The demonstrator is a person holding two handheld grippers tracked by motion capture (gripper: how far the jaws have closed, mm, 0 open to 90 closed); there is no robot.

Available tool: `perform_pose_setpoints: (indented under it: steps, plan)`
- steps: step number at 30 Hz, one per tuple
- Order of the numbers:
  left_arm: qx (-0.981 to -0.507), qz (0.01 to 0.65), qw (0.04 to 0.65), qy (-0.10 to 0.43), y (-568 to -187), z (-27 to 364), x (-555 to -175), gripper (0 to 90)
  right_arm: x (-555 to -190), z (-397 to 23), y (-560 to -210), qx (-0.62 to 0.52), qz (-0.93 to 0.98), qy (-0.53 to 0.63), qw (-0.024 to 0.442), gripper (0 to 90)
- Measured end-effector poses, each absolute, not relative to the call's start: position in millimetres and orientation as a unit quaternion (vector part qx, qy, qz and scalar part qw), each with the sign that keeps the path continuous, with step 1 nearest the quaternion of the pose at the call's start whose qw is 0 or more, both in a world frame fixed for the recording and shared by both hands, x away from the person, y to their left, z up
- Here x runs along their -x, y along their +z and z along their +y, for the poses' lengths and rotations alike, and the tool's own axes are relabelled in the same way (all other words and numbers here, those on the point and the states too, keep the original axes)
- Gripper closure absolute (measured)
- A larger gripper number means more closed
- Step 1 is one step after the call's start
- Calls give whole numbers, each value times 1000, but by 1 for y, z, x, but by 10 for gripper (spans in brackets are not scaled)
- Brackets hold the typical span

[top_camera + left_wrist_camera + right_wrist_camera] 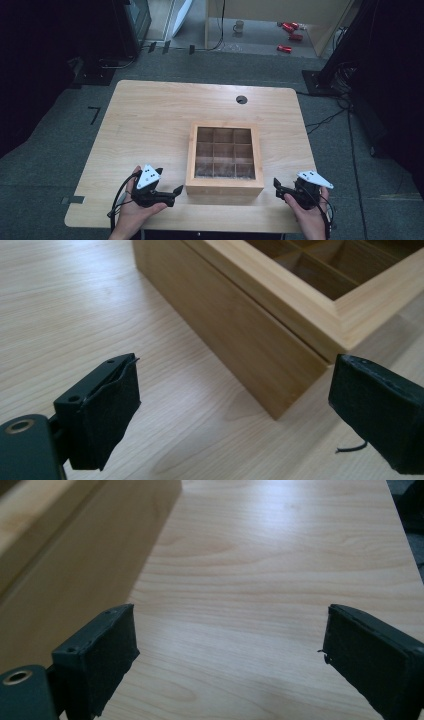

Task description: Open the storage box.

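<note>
A square wooden box (225,186) with a grid of compartments under its framed top stands on the light wooden table (150,115), near the front edge. My left gripper (176,191) is held just left of the box's front left corner, jaws pointing at it. In the left gripper view the box corner (260,340) lies ahead of the open left gripper (235,410), with nothing between the pads. My right gripper (276,185) is just right of the front right corner. In the right gripper view, the right gripper (230,655) is open over bare table (280,555), the box side (65,555) at the left.
A round cable hole (241,99) sits near the table's far edge. Grey floor surrounds the table. Dark equipment stands at the left and right. Red cans (290,30) and a mug (239,26) lie on the floor far behind.
</note>
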State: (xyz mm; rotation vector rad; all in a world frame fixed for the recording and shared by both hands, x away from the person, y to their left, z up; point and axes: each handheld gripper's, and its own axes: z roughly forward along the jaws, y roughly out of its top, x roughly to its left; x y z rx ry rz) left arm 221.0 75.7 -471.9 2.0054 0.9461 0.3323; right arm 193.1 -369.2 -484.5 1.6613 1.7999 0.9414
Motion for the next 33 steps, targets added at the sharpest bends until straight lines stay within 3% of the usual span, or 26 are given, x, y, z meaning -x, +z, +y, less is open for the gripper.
perform_pose_setpoints:
  steps: [8, 9, 18, 33]
  plan:
    - [-816, 362, 435, 119, -474, 60, -217, 160, -190, -356, -472, -598, 663, 371, 255, 74]
    - [-819, 356, 435, 115, -476, 57, -217, 223, -189, -353, -470, -595, 665, 376, 252, 75]
    - [-833, 335, 430, 99, -481, 44, -214, 488, -183, -344, -464, -583, 665, 404, 234, 135]
    - [-823, 336, 453, 74, -476, 52, -217, 547, -178, -338, -458, -568, 668, 424, 226, 155]
